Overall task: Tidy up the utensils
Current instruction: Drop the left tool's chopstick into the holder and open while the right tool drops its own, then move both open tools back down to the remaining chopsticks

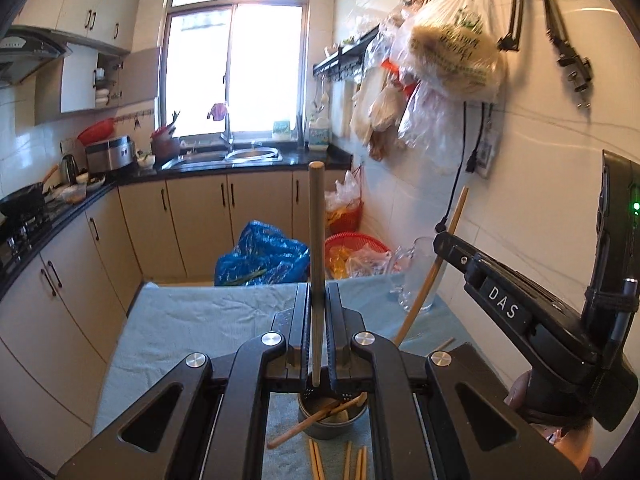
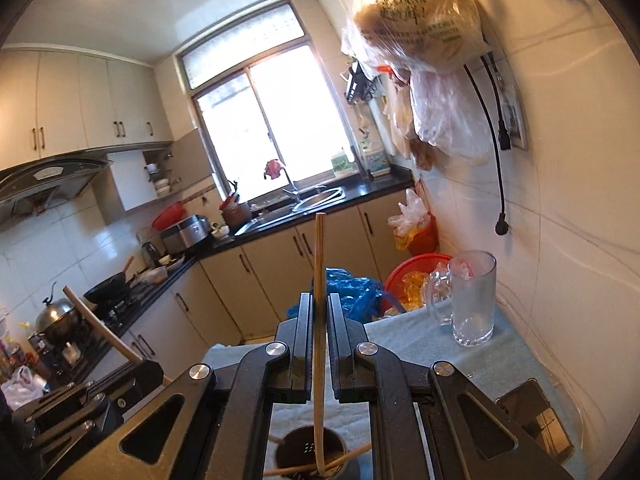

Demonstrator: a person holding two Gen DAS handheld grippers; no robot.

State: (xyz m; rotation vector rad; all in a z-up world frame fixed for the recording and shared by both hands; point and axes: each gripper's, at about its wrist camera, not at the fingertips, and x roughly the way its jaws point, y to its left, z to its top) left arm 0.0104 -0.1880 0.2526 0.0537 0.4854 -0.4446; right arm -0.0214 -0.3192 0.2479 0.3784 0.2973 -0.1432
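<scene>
My left gripper (image 1: 318,292) is shut on a grey-brown chopstick (image 1: 316,232), held upright above a round metal holder (image 1: 333,416) with several wooden chopsticks in it. My right gripper (image 2: 319,304) is shut on a light wooden chopstick (image 2: 319,280), its lower end reaching into the same holder (image 2: 310,452). The right gripper also shows in the left wrist view (image 1: 444,242), and the left gripper shows in the right wrist view (image 2: 138,364). Several loose chopsticks (image 1: 336,460) lie on the blue cloth (image 1: 192,320) in front of the holder.
A glass mug (image 2: 472,300) stands on the cloth at the far right by the tiled wall. A dark phone-like slab (image 2: 536,416) lies at the right. Blue bag (image 1: 260,256) and red baskets (image 1: 356,244) sit on the floor beyond the table. Plastic bags (image 1: 452,48) hang on the wall.
</scene>
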